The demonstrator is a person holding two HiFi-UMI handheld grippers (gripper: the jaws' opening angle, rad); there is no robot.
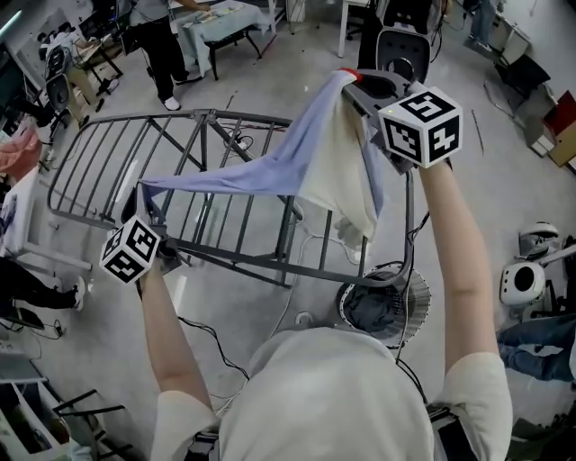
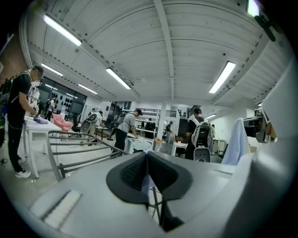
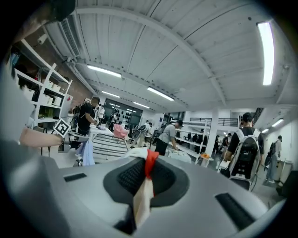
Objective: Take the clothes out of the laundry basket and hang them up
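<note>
Left tongs (image 1: pixel 151 200) and right tongs (image 1: pixel 353 83) both clenched on the garment (image 1: pixel 270 167), so it's stretched between them above the rack (image 1: pixel 108 153), right end higher.

**Workshop interior.** Grey concrete floor (image 1: pixel 270 72), with a white table (image 1: pixel 216 20) and a black chair (image 1: pixel 400 49) at its far side. The white ribbed ceiling (image 2: pixel 186 42) carries long fluorescent tube lights (image 2: pixel 118 78). White open shelving (image 3: pixel 44 97) stands against the wall at left in the right gripper view. Further back are a white column (image 3: pixel 213 137) and several people (image 2: pixel 126 128) standing at benches.
</note>
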